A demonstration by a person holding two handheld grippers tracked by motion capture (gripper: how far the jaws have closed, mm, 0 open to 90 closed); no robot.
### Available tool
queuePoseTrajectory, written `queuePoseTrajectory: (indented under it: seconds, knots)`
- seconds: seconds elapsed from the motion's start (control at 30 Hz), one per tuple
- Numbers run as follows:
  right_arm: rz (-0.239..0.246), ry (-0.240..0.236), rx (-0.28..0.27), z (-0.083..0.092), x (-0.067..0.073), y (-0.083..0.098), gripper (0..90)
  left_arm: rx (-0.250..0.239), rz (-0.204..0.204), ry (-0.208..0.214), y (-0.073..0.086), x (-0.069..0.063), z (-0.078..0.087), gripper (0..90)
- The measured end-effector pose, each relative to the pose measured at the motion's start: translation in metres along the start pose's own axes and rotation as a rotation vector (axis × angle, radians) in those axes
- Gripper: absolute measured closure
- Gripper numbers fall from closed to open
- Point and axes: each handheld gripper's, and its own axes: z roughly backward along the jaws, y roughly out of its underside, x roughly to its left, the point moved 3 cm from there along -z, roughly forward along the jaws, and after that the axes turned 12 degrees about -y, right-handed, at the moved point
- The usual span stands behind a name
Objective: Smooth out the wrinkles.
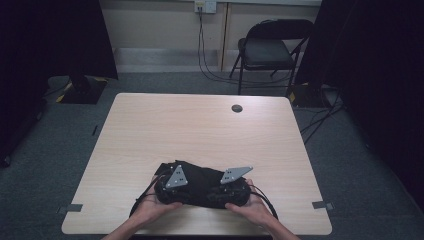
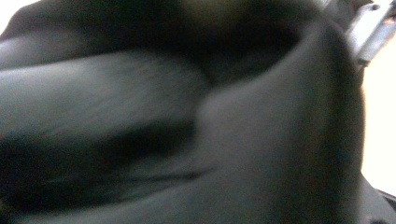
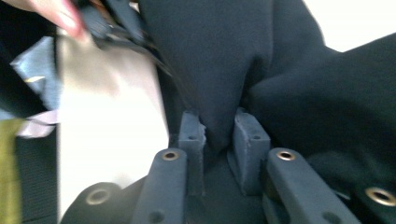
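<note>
A black cloth (image 1: 200, 180) lies bunched near the front edge of the light wooden table (image 1: 200, 125). Both hands hold grippers against it from either side. My left gripper (image 1: 172, 185) is at the cloth's left end; in the left gripper view the dark, blurred cloth (image 2: 187, 116) covers the lens and hides the jaws. My right gripper (image 1: 231, 187) is at the right end. In the right gripper view its two pads (image 3: 250, 140) pinch a fold of the cloth (image 3: 219, 70), so the right gripper (image 3: 219, 135) is shut on it. A fingertip (image 3: 65, 16) of the other hand is at the top left.
A round cable hole (image 1: 237, 108) sits in the table's far right part. Grey tape marks (image 1: 70, 208) (image 1: 322, 205) are near the two front corners. A black folding chair (image 1: 270, 50) and floor cables stand beyond the table.
</note>
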Motion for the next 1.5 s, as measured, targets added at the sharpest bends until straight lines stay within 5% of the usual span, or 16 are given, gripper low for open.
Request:
queuePoseTrajectory:
  seconds: [0.1,0.23,0.33,0.5,0.53,0.67,0.73,0.83,0.9,0.93,1.0,1.17,1.27,1.33,1.43,1.5]
  knots:
    - [0.009,0.065,-0.001,-0.002,-0.012,-0.004,76.4,0.006,0.031,-0.023,-0.002,0.008,0.006,48.4]
    - [-0.002,0.096,-0.017,-0.005,-0.023,-0.009,76.7,0.009,0.071,-0.048,-0.009,0.016,0.025,47.0]
    - [-0.015,0.109,-0.025,-0.006,-0.028,-0.012,76.2,-0.008,0.120,0.022,-0.016,0.010,0.046,44.7]
    - [-0.005,0.122,-0.026,-0.008,-0.025,-0.012,73.7,-0.088,0.105,0.091,-0.036,0.016,0.059,44.0]
    - [-0.005,0.120,-0.027,-0.008,-0.025,-0.012,73.6,-0.131,0.120,0.087,-0.042,0.019,0.059,44.8]
    - [0.003,0.125,-0.024,-0.009,-0.024,-0.013,72.4,-0.159,0.105,0.103,-0.063,0.030,0.051,46.0]
    - [0.003,0.129,-0.024,-0.010,-0.022,-0.013,72.0,-0.101,0.117,0.098,-0.068,0.039,0.038,44.8]
    - [0.003,0.116,-0.019,-0.007,-0.019,-0.011,67.4,-0.008,0.156,0.005,-0.053,0.055,0.014,47.3]
    - [0.016,0.106,0.005,-0.002,-0.011,-0.010,59.6,0.080,0.131,0.022,-0.036,0.056,0.004,50.4]
    - [0.007,0.103,0.013,0.002,-0.008,-0.009,58.0,0.073,0.097,0.014,-0.029,0.054,0.004,50.9]
    - [0.001,0.127,0.015,0.015,-0.003,-0.010,56.2,0.065,0.099,0.024,-0.018,0.051,0.004,50.4]
    - [-0.030,0.199,-0.115,0.049,-0.004,-0.038,55.2,0.046,0.075,0.025,-0.012,0.043,0.004,41.5]
    - [-0.035,0.230,-0.186,0.053,-0.013,-0.059,57.4,0.048,0.064,0.009,-0.011,0.040,0.003,41.0]
    - [-0.052,0.256,-0.144,0.042,-0.026,-0.059,60.2,0.041,0.075,0.019,-0.009,0.042,0.003,41.1]
    - [-0.073,0.314,0.005,0.024,-0.039,-0.035,65.2,0.027,0.124,0.039,-0.006,0.046,0.004,41.1]
    - [-0.101,0.300,0.030,0.024,-0.042,-0.016,61.3,0.012,0.171,0.056,-0.008,0.051,0.006,41.2]
